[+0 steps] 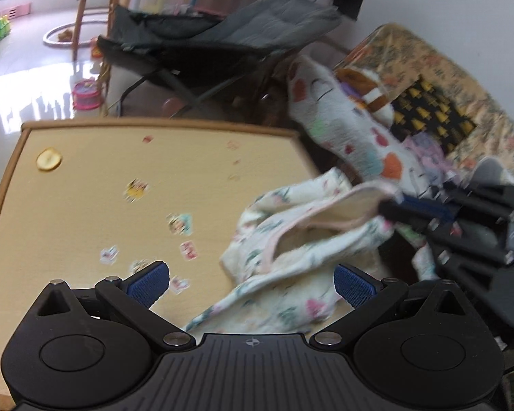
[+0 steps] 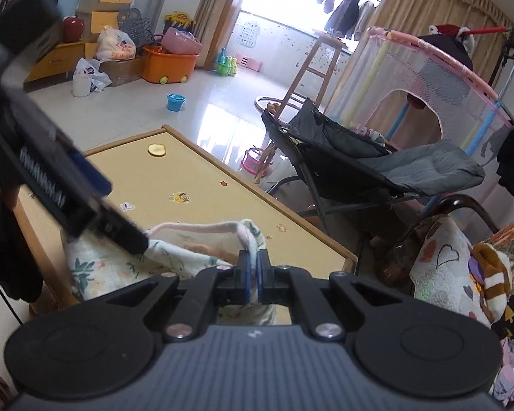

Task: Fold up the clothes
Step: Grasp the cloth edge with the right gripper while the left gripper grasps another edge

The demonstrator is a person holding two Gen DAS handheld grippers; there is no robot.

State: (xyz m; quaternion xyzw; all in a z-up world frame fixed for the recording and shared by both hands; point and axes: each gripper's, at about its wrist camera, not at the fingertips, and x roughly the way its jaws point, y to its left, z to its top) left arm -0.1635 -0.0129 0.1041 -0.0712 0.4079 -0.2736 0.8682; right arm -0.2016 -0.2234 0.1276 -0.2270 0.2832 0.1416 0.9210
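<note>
A small white floral garment (image 1: 291, 257) with pink trim lies bunched at the right end of the tan table (image 1: 85, 205). My left gripper (image 1: 252, 286) stands open just above it, blue pads on either side of the cloth and nothing pinched between them. My right gripper (image 1: 390, 209) reaches in from the right and is shut on the garment's pink-trimmed edge, holding it lifted. In the right wrist view the right gripper (image 2: 253, 274) pinches that hem of the garment (image 2: 174, 250), and the left gripper (image 2: 125, 215) slants down from the upper left onto the cloth.
Stickers and a round yellow disc (image 1: 49, 159) dot the table. A grey folding recliner (image 1: 222, 41) stands beyond the far edge. To the right, a heart-print blanket (image 1: 342, 126) and more clothes lie on a floral-covered seat (image 1: 445, 65). A pink toy drum (image 1: 85, 94) sits on the floor.
</note>
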